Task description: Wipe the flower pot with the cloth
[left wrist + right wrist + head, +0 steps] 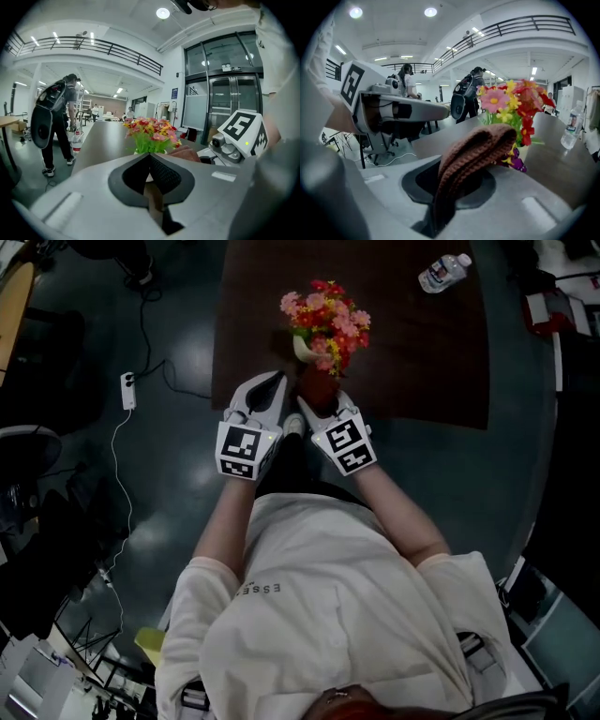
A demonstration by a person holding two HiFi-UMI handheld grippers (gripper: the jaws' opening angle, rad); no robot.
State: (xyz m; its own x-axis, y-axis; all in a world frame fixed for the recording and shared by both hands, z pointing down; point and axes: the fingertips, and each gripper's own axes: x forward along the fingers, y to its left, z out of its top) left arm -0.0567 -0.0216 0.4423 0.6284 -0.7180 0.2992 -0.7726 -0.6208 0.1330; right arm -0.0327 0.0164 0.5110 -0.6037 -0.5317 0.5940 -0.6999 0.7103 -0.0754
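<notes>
Ribbed knitted cloth, matt dark table, glossy floor

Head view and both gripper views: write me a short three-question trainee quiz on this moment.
1. True or false: the flower pot lies tipped over.
2. What lies near the table's far right corner? A) bottle B) mug C) book
3. Fill in: the right gripper is shut on the ____.
Key: 1 false, it stands upright; 2 A; 3 cloth.
</notes>
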